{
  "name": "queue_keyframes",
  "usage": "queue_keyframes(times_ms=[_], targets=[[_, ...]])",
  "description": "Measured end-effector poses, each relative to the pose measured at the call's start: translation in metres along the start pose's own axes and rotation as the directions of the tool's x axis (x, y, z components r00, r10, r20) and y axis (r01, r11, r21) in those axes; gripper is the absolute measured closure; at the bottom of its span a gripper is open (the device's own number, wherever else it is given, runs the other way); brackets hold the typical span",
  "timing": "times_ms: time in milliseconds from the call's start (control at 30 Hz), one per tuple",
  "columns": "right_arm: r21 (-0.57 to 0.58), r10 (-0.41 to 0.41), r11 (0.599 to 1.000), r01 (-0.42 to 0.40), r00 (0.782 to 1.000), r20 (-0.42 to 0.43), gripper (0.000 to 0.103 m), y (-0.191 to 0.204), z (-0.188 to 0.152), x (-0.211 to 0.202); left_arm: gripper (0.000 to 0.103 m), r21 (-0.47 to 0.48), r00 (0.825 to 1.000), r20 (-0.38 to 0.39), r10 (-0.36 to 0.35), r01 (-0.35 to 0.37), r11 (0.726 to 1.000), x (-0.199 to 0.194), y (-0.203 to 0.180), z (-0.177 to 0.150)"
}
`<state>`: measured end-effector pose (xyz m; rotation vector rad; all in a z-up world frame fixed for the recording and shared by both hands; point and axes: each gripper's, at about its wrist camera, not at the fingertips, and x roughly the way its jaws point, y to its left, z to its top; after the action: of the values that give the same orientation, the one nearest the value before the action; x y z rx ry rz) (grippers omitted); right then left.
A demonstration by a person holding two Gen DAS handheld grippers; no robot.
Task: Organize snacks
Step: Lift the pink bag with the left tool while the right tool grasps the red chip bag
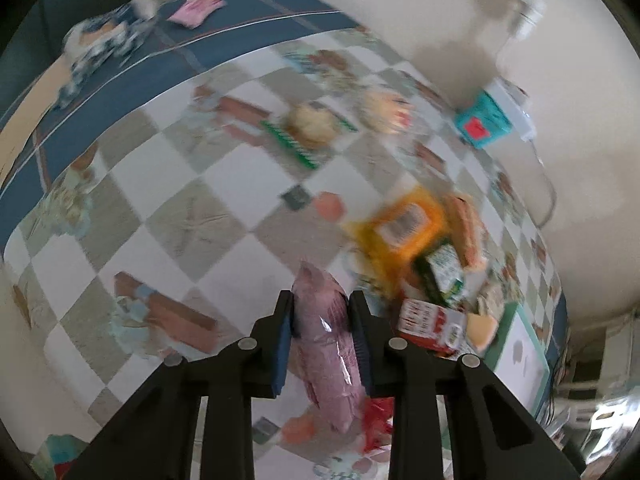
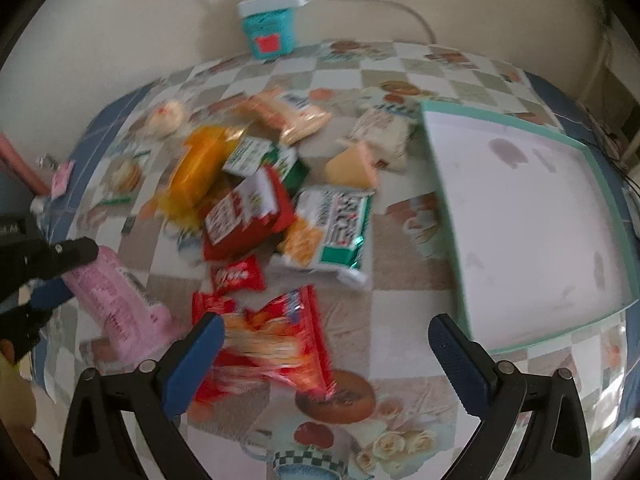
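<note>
Now: left tongs (image 1: pixel 321 312) pinch pink packet (image 1: pixel 325 344) | right tongs (image 2: pixel 326 340) wide, seemingly empty

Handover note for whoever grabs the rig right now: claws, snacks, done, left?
Left claw: shut on the pink snack pack.
Right claw: open over the red-orange packet, not gripping.
Snack pile: loose mid-table on the checked cloth.
Teal-rimmed box: on the right in the right wrist view, nothing visible inside.
Done: one pack picked.
Left: box the pink pack, then the rest.
</note>
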<state>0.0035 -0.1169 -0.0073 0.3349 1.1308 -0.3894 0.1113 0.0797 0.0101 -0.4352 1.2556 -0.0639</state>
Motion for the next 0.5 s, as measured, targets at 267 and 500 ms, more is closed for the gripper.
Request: queue_keyframes(times_ms=[267,500], targets=[[-0.068,0.013,0.998,-0.017,0.998,-0.057,0.0,0.021,-0.012,0.016,0.072,-0.136,0.998,-0.063,0.01,-0.019,0.99,0.022,0.04,0.01],[-0.08,0.005,0.997,-0.012,0.996,-0.092,0.0,0.027,-0.017,0.031,0.039,-0.149,0.994,-0.108,0.015,-0.031,0.988,0.031,0.054,0.011]])
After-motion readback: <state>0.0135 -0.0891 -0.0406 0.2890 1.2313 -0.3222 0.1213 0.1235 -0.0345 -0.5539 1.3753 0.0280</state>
